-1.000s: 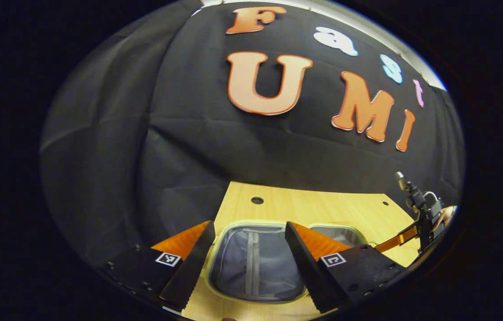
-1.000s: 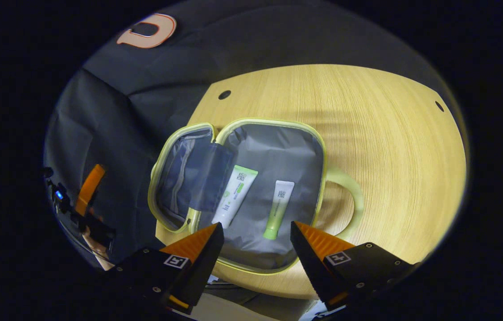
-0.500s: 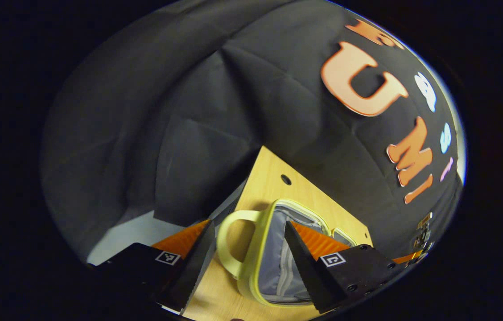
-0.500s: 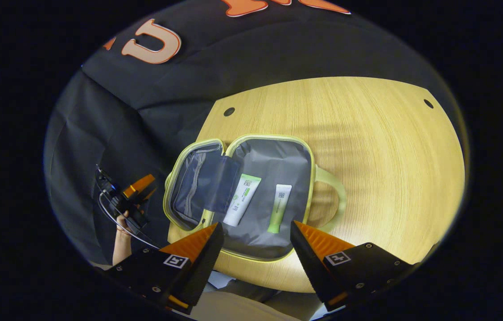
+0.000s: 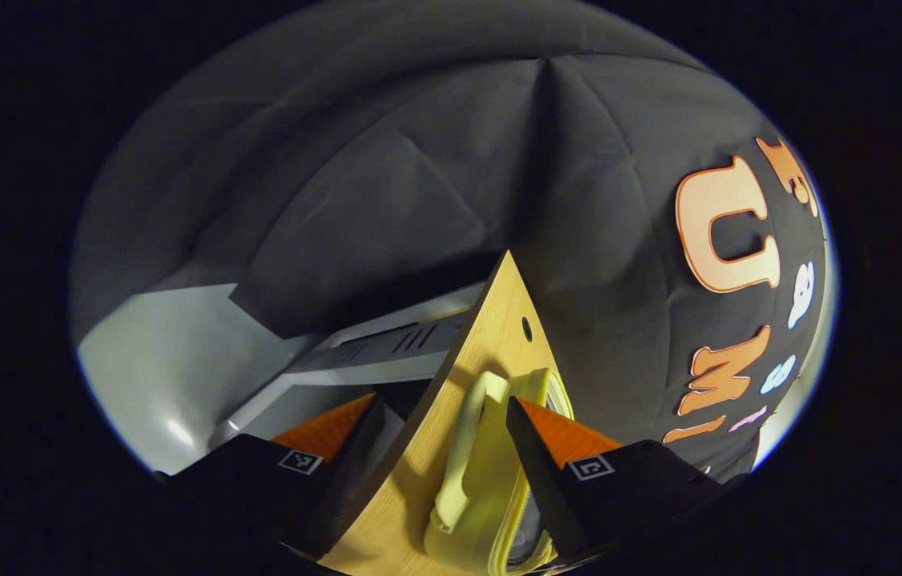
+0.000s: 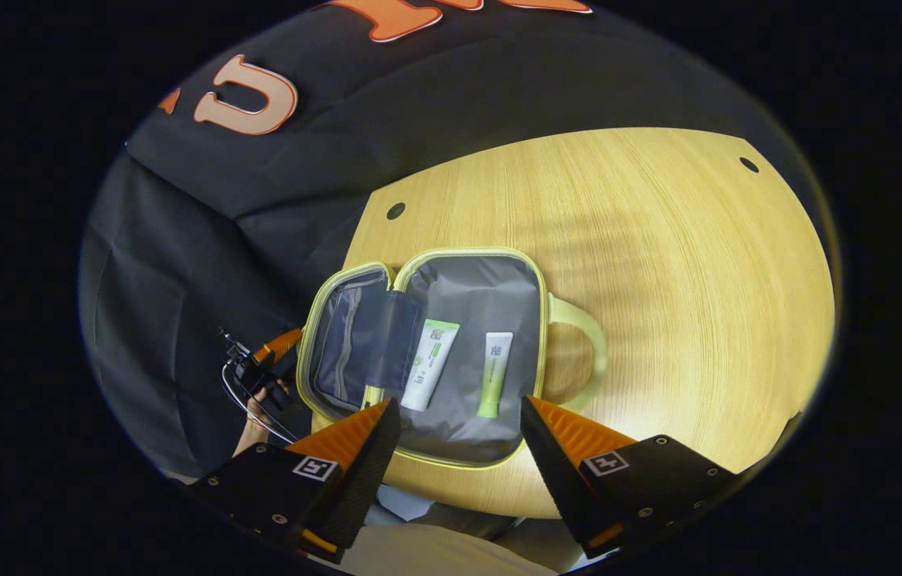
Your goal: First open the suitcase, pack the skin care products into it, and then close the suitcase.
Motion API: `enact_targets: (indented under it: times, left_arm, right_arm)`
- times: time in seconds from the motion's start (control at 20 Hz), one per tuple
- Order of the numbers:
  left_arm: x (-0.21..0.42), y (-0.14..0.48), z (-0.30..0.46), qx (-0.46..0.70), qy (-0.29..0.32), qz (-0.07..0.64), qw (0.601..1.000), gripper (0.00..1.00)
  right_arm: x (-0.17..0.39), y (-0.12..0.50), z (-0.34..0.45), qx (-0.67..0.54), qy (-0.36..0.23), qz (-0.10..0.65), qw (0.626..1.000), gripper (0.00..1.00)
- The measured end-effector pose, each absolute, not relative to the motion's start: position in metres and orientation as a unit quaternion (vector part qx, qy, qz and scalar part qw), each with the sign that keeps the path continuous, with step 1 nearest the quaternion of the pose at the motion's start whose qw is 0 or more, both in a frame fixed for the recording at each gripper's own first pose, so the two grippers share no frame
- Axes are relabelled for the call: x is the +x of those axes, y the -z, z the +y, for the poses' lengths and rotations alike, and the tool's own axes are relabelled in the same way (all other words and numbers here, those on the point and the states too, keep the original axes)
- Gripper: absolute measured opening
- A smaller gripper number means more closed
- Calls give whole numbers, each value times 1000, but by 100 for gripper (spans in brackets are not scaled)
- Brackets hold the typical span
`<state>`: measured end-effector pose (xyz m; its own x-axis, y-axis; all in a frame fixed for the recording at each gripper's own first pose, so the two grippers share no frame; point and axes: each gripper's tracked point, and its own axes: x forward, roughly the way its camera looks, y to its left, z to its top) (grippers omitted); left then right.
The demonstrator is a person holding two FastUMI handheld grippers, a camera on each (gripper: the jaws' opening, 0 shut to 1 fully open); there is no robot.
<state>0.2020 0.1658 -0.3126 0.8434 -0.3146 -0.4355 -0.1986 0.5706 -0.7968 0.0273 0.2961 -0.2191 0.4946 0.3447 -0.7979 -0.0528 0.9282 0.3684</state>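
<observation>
1. The left claw [image 5: 439, 448] stands wide and empty at the case's outer edge; the pale yellow handle [image 5: 467, 448] of the lid half lies just ahead, between its fingers but untouched.
2. The right claw [image 6: 459, 448] is also wide and holds nothing, hovering above the near rim of the suitcase [image 6: 535, 320].
3. From the right gripper view the case lies flat open on the wooden surface [image 6: 683, 264], hinge running away from the viewer; the white tube [image 6: 431, 364] and the green tube [image 6: 493, 374] lie side by side in the right half, long axes parallel to the hinge.
4. The left claw [image 6: 275, 352] sits just beside the lid's free edge, so I judge it the nearer one to fold the lid over toward the right.
</observation>
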Motion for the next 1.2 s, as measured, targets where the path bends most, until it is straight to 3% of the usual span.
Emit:
enact_targets:
  times: [0.1,0.15,0.3,0.35,0.65,0.9,1.2]
  left_arm:
    - [203,321,162,-450,33,292,844,95]
    - [203,323,163,-442,24,297,846,86]
    - [215,325,149,-442,14,312,841,17]
    - [208,313,150,-446,14,310,840,12]
    - [203,259,128,-381,-2,337,861,12]
    - [201,164,85,-317,35,323,891,12]
    - [190,83,-4,-212,77,294,929,12]
  right_arm:
    - [25,219,293,158,-111,490,850,96]
    - [25,220,291,163,-110,490,849,96]
    - [22,221,284,173,-103,487,850,96]
    - [21,220,282,176,-103,484,851,96]
    - [14,212,261,191,-88,446,870,96]
    - [12,194,222,172,-61,393,901,96]
    - [9,129,142,119,-2,285,951,96]
